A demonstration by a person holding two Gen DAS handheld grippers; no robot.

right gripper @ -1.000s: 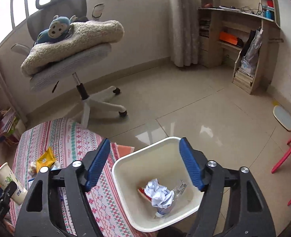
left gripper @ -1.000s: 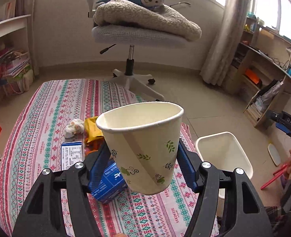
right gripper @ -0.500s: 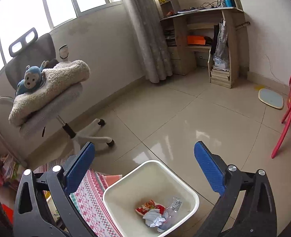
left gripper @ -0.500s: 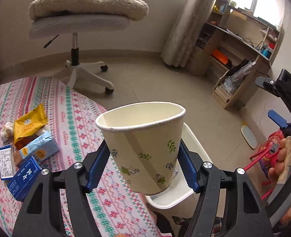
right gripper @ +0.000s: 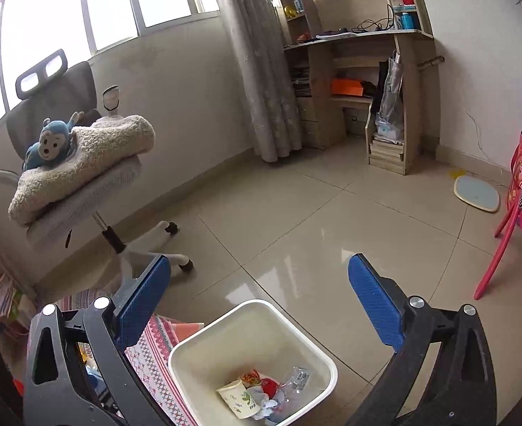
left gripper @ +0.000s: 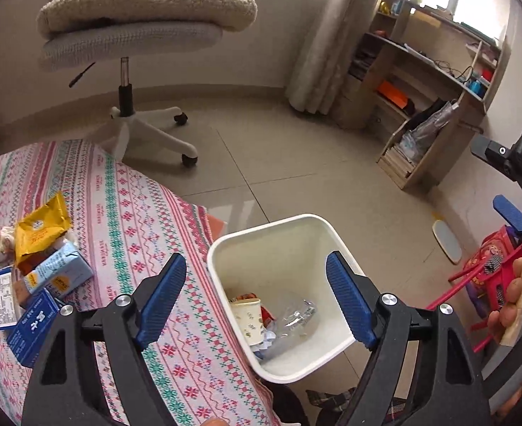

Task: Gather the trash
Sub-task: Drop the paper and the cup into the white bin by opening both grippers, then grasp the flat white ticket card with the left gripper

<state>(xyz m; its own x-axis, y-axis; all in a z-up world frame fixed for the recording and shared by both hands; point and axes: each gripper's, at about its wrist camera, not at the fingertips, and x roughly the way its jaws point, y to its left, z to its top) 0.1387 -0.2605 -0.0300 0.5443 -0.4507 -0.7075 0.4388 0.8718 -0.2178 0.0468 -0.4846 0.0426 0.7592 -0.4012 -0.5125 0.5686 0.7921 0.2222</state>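
Left wrist view: the left claw [left gripper: 257, 301] hangs over the white bin [left gripper: 317, 362], which stands on the floor just beside the edge of the desk [left gripper: 126, 220]. Its jaws have just been opening and now stand released, with nothing between them. The paper cup [left gripper: 248, 321] lies inside the bin on its side among a crumpled clear bottle [left gripper: 296, 316] and other scraps. The remaining trash lies on the desk to the left of this claw: a yellow snack wrapper [left gripper: 40, 227], a light blue carton [left gripper: 56, 271], a dark blue box [left gripper: 30, 326], a white label packet [left gripper: 3, 296] and a crumpled tissue [left gripper: 3, 245]. The dark blue box is the nearest of these (its long axis runs roughly along the claw's own pointing line, away and to the right). The right claw [left gripper: 509, 198] shows at the right edge, held in a hand [left gripper: 516, 301].

Right wrist view: the right claw [right gripper: 259, 298] is released and empty, aimed over the floor beyond the bin [right gripper: 296, 340]. The cup [right gripper: 237, 399] and the other scraps show in the bin bottom. Only a strip of the desk [right gripper: 154, 355] is visible, at lower left.

Judgement: the desk pile lies to the left of both claws, so the left claw is the nearer and the likelier one for the next pick.
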